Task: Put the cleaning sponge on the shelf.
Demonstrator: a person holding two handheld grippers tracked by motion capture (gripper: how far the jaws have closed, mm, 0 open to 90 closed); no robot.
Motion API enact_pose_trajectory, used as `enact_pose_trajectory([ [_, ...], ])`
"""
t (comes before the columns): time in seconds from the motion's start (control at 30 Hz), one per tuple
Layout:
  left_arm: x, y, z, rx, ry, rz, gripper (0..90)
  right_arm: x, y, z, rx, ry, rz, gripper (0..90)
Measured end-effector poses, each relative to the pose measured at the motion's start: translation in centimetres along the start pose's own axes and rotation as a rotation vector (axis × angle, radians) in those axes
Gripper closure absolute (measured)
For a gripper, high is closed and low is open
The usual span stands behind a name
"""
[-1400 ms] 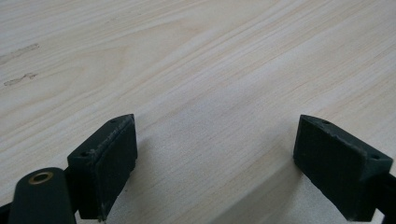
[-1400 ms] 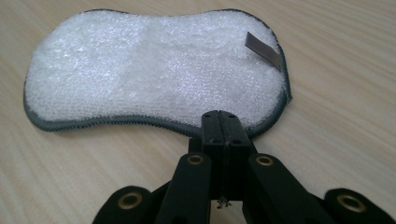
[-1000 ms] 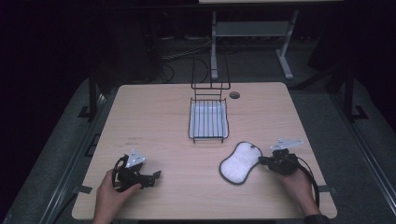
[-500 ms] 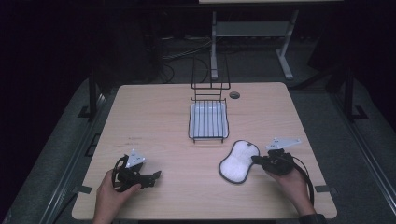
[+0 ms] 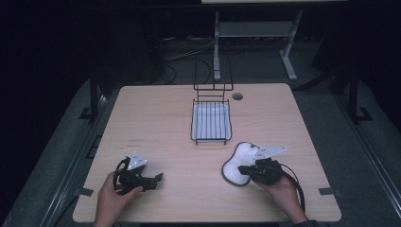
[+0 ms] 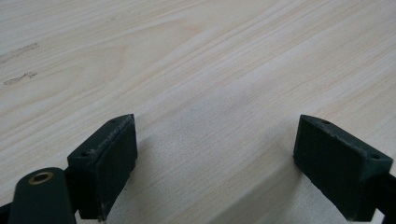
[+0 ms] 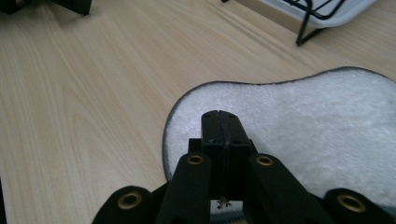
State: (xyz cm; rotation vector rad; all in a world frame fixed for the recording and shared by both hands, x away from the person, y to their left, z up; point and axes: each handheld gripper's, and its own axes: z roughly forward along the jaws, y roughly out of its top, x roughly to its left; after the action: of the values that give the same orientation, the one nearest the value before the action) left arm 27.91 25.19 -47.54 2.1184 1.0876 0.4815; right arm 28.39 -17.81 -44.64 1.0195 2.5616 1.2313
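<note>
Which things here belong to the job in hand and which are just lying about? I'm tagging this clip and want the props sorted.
In the job:
white fluffy pad
right gripper, shut, over the pad's edge

Lying about:
wire rack with its white tray
left gripper, open, over bare table

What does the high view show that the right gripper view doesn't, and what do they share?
The high view alone takes in the whole table, the person's two hands, the left gripper with its jaws apart, and the dark floor and stand beyond. The right gripper view alone gives a close look along the right gripper: its jaws are shut together above the near edge of the white fluffy pad, and whether they pinch its rim I cannot tell. Both share the pad, the wooden tabletop and the black wire rack on its white tray.
</note>
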Motion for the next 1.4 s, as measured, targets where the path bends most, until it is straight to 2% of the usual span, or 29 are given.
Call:
enact_pose_trajectory([
  [0.17,0.0,0.0,0.0,0.0,0.0,0.0,12.8,0.5,0.4,1.0,0.014,0.011,-0.018,89.8],
  [0.4,0.0,0.0,0.0,0.0,0.0,0.0,12.8,0.8,0.7,2.3,0.037,0.002,-0.03,89.7],
  [0.67,0.0,0.0,0.0,0.0,0.0,0.0,12.8,0.8,0.5,2.3,0.044,0.01,-0.026,89.8],
  [0.97,0.0,0.0,0.0,0.0,0.0,0.0,12.8,0.6,-0.4,1.0,0.063,-0.007,-0.023,89.8],
  [1.4,0.0,0.0,0.0,0.0,0.0,0.0,12.8,-0.1,-1.9,-1.1,0.081,-0.028,0.005,89.7],
])
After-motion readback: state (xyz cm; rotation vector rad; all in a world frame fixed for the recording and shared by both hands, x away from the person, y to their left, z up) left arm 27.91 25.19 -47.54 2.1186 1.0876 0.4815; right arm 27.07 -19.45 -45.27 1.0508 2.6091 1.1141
